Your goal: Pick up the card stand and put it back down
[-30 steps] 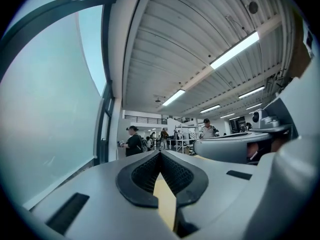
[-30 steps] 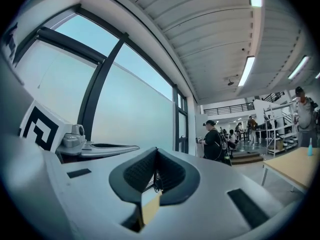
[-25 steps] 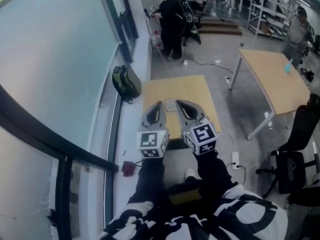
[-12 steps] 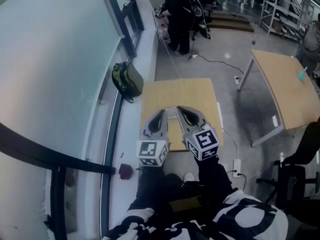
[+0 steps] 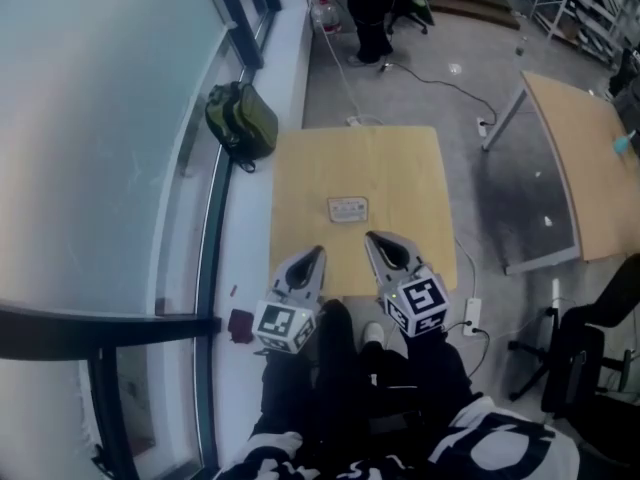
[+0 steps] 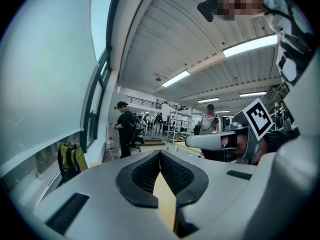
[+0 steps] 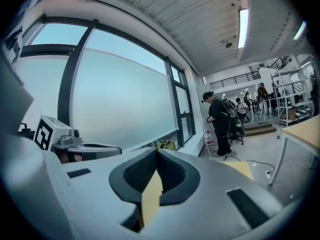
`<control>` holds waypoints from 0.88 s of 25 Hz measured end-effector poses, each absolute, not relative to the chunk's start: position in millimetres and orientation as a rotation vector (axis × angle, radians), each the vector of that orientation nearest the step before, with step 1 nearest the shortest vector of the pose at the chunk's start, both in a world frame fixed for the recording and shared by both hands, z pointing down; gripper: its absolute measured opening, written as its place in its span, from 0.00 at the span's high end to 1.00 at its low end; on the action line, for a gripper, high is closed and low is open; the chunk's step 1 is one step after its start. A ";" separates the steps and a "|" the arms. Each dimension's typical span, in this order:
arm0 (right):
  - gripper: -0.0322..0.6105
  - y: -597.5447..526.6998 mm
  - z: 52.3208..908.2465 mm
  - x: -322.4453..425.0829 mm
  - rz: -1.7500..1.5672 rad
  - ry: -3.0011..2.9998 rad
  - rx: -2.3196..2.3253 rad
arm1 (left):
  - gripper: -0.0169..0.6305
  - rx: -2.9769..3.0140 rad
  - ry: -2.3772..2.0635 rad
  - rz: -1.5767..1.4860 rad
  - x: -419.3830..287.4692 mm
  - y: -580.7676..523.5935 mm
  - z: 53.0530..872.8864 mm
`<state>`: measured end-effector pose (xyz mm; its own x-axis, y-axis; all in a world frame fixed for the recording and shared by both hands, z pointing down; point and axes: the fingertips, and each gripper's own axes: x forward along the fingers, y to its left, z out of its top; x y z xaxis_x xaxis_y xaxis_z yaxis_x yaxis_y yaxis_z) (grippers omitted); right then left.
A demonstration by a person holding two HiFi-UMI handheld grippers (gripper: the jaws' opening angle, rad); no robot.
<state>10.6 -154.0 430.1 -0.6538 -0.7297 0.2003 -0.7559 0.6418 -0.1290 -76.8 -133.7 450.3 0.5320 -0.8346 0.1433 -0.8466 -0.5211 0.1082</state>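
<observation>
The card stand (image 5: 347, 209) sits near the middle of the head view, a small pale rectangle on the wooden surface (image 5: 400, 163). It is alone there and nothing touches it. Whether it stands upright or lies flat I cannot tell from above.

Just below it in the frame, both grippers point up the picture toward it, with their tips short of it. The left gripper (image 5: 318, 252) is at the stand's lower left, over the surface's near edge. Its jaws are pressed together and hold nothing (in its own view the ribbed pads meet at the tip, and only the wood shows through the slot behind them). The right gripper (image 5: 369, 236) is at the stand's lower right, a little nearer to it. Its jaws are also closed and empty. Each gripper carries a marker cube (image 5: 283, 326) at its back end, and dark sleeves run from there to the bottom of the frame.

Beyond the surface's upper left corner, an olive bag (image 5: 243, 120) leans by the window (image 5: 100, 118), which fills the left side. A person (image 5: 368, 8) in dark clothes stands at the top edge. A second table (image 5: 585, 163) lies at the right, well apart. A power strip (image 5: 470, 315) lies on the floor near the surface's lower right corner, and a black chair (image 5: 590, 353) stands at the lower right.
</observation>
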 end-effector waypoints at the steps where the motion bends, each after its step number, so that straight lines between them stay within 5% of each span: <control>1: 0.92 -160.4 439.0 11.3 0.319 -2.716 1.243 | 0.96 2.586 -1.432 0.122 -84.8 -138.1 461.4; 13: 0.92 -200.1 532.9 -16.0 0.424 -2.619 1.161 | 0.91 2.603 -1.252 0.343 -137.5 -196.8 575.0; 22: 0.92 -219.0 585.2 -13.0 0.464 -2.563 1.141 | 0.72 2.686 -1.028 0.394 -142.0 -250.4 627.4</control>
<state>-13.0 -219.0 585.2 -0.6410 -0.6596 0.3925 -0.7554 0.6329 -0.1700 -142.0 -250.4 627.4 0.7163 -0.6139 0.3317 -0.6782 -0.7243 0.1240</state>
